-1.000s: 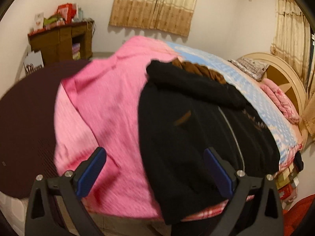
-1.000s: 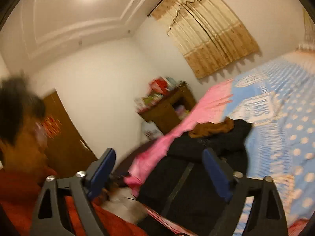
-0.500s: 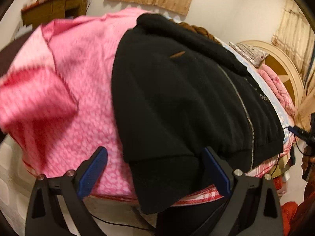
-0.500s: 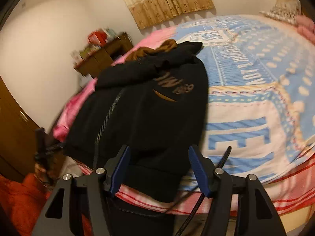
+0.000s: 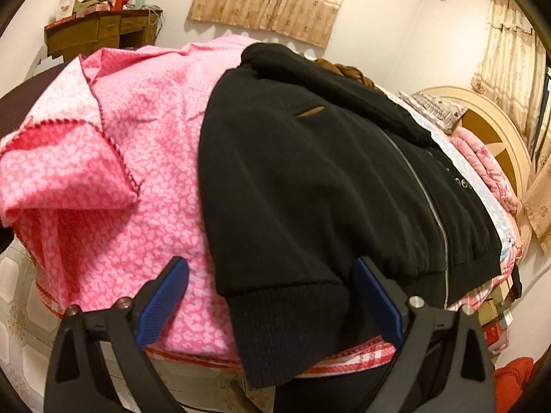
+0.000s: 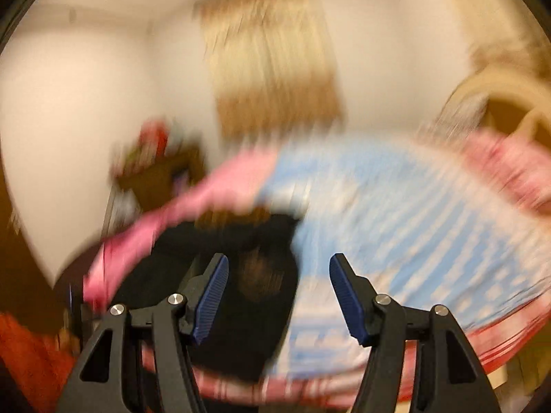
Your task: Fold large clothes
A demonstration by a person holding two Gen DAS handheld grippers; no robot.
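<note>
A black zip-up jacket (image 5: 320, 186) lies spread on the bed, its ribbed sleeve cuff (image 5: 292, 327) hanging over the near edge. My left gripper (image 5: 272, 296) is open, its blue pads on either side of that cuff, not closed on it. In the right wrist view, which is heavily blurred, the jacket (image 6: 248, 296) shows as a dark shape at the bed's near left. My right gripper (image 6: 279, 299) is open and empty above the bed's edge, apart from the jacket.
A pink patterned blanket (image 5: 113, 158) covers the bed's left part, a blue dotted sheet (image 6: 396, 227) the right. A brown garment (image 5: 344, 72) lies behind the jacket. A wooden headboard (image 5: 489, 127), pillows, a cluttered wooden desk (image 5: 100, 31) and curtains stand around.
My left gripper has held near the jacket's cuff at the bed edge. My right gripper has swung fast, its view lifting from the jacket toward the wall and blurring, jaws opening slightly.
</note>
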